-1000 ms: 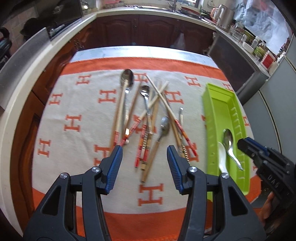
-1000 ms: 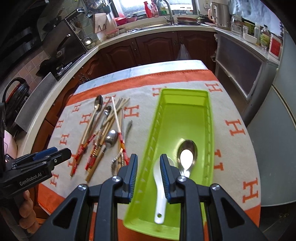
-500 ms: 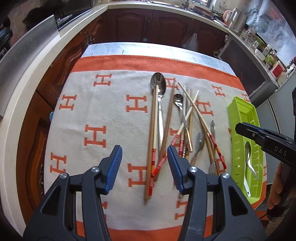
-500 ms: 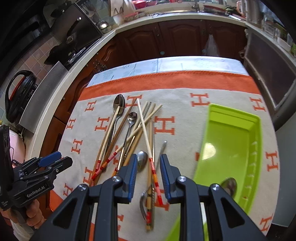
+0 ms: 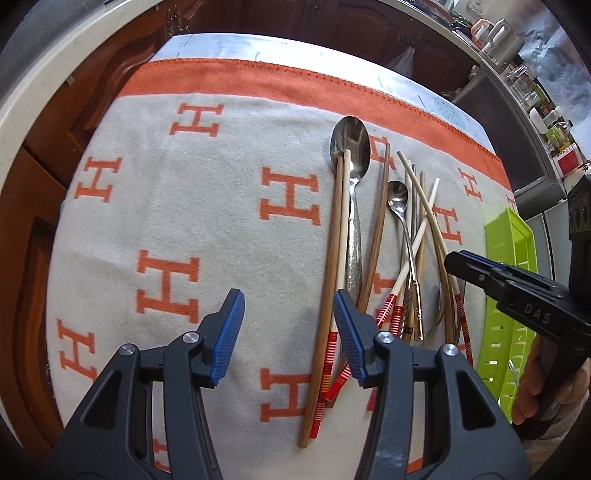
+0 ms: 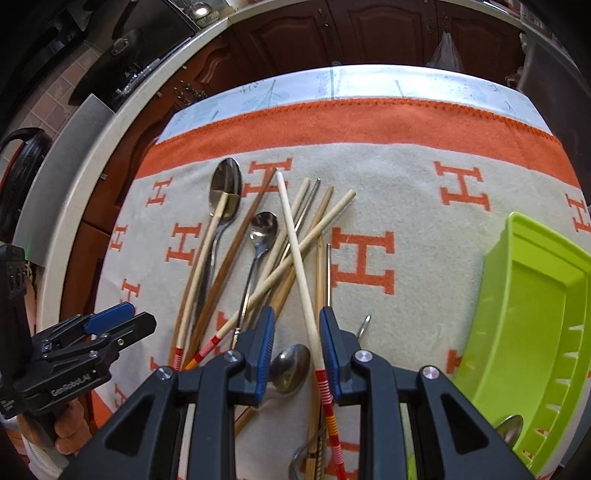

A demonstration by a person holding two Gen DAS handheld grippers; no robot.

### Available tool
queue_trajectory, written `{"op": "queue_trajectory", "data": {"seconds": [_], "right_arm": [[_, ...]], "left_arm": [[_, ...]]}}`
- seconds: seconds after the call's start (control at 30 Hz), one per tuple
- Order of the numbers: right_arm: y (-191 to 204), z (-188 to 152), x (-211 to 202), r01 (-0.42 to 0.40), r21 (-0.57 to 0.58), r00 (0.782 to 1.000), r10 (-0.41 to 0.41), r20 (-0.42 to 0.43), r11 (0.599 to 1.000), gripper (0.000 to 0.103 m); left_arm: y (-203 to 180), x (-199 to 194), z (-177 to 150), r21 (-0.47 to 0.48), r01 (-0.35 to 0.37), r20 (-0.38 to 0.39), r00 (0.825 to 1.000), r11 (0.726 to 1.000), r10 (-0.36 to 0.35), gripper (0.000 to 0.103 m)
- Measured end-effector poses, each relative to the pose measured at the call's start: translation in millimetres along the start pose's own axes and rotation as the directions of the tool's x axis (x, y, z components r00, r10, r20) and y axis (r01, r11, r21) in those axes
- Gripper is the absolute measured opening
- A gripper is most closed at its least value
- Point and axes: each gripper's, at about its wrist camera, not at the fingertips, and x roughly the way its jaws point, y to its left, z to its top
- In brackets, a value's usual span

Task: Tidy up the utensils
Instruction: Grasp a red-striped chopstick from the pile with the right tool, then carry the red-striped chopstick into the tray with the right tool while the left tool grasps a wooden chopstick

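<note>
A kitchen in daylight. Dark wooden cabinet doors [image 6: 388,33] line the far side under a pale curved worktop [image 6: 122,107]. At far left sits a black cooktop [image 6: 125,62]. At far right, jars and a kettle [image 5: 498,35] crowd a shelf.

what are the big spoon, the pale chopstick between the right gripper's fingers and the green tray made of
Big spoon: polished metal, probably steel; its bowl mirrors the room.
Pale chopstick: looks like matte bamboo or wood, red-striped at the handle end.
Green tray: glossy moulded plastic with slotted walls.
</note>
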Motion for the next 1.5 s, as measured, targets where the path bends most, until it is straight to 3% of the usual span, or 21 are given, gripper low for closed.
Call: {"op": "queue_trajectory", "data": {"seconds": [0.07, 0.13, 0.23, 0.47, 0.7, 0.93, 1.2, 1.27, 1.3, 1.5], "right_arm": [[-1.3, 0.8, 4.2, 0.007, 0.000, 1.000, -0.007, -0.004, 1.000, 0.024], [-0.8, 0.8, 6.7, 0.006, -0.008, 1.000, -0.006, -0.003, 1.000, 0.014], [2.2, -0.1, 9.5, 0.002, -0.029, 1.000, -0.003, -0.007, 1.000, 0.007], [6.9, -1.6, 12.6, 0.002, -0.044, 1.000, -0.002, -0.009, 0.999, 0.006], [6.6, -2.8, 4.3, -0.012, -0.036, 1.000, 0.012, 0.013, 0.999, 0.005], [6.7, -5.3, -1.4, -0.027, -0.015, 0.999, 0.027, 0.028, 1.000, 0.005], [7.3, -11.4, -10.1, -0.043, -0.010, 0.998, 0.044, 0.045, 0.999, 0.005], [6.6, -13.4, -11.9, -0.051, 0.000, 0.997, 0.051, 0.049, 0.999, 0.005], [6.2, -14.6, -13.0, -0.057, 0.005, 0.997, 0.057, 0.051, 0.998, 0.005], [1.6, -24.1, -27.9, -0.108, 0.044, 0.992, 0.105, 0.076, 0.993, 0.005]], "left_arm": [[-1.8, 5.3, 1.5, 0.003, 0.007, -0.014, 1.000, 1.000, -0.007, 0.042], [-3.9, 11.4, 2.6, 0.009, 0.010, -0.031, 0.999, 1.000, -0.010, 0.035], [-6.5, 19.3, 4.4, 0.011, 0.002, -0.049, 0.999, 1.000, -0.002, 0.027], [-10.1, 26.0, 9.3, 0.004, -0.002, -0.055, 0.998, 1.000, 0.003, 0.026], [-11.4, 13.7, 8.8, 0.004, 0.037, -0.035, 0.999, 0.999, -0.037, 0.026], [-17.1, 23.6, 4.6, 0.019, 0.013, -0.054, 0.998, 1.000, -0.012, 0.023], [-30.6, 29.9, 3.0, 0.066, -0.039, -0.018, 0.999, 0.997, 0.041, 0.023], [-36.3, 31.6, 1.8, 0.082, -0.066, -0.001, 0.998, 0.994, 0.066, 0.018], [-38.6, 32.4, 0.6, 0.088, -0.083, 0.011, 0.997, 0.993, 0.083, 0.005], [-36.7, 26.4, -6.8, 0.041, -0.081, 0.011, 0.997, 0.996, 0.080, 0.004]]}}
